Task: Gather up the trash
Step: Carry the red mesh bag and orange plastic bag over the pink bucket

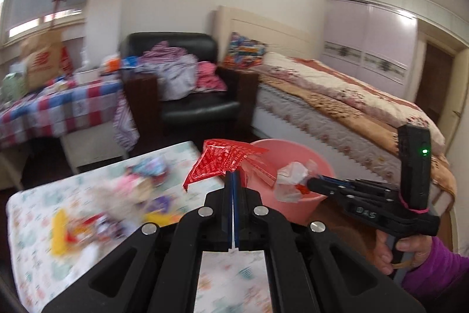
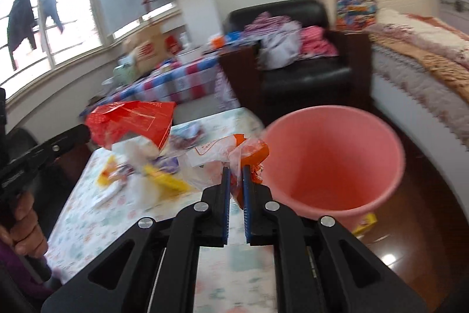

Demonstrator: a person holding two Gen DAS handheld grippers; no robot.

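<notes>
Bedroom: bed (image 1: pixel 337 96) along right wall, black armchair (image 1: pixel 187 72) piled with clothes, checked table (image 1: pixel 52 107) by window. Low table (image 1: pixel 52 225) with patterned cloth in foreground, blurred litter (image 1: pixel 117 207) scattered on top. Pink bin (image 2: pixel 331 157) on floor just beside table's far corner, inside looks bare. Left gripper (image 1: pixel 233 175) clamped on red wrapper (image 1: pixel 222 163), held above table edge near bin. Right gripper (image 2: pixel 236 175) narrow, pinching orange-and-clear wrapper (image 2: pixel 234 151) beside bin rim. Yellow scrap (image 2: pixel 365 222) on floor by bin.
</notes>
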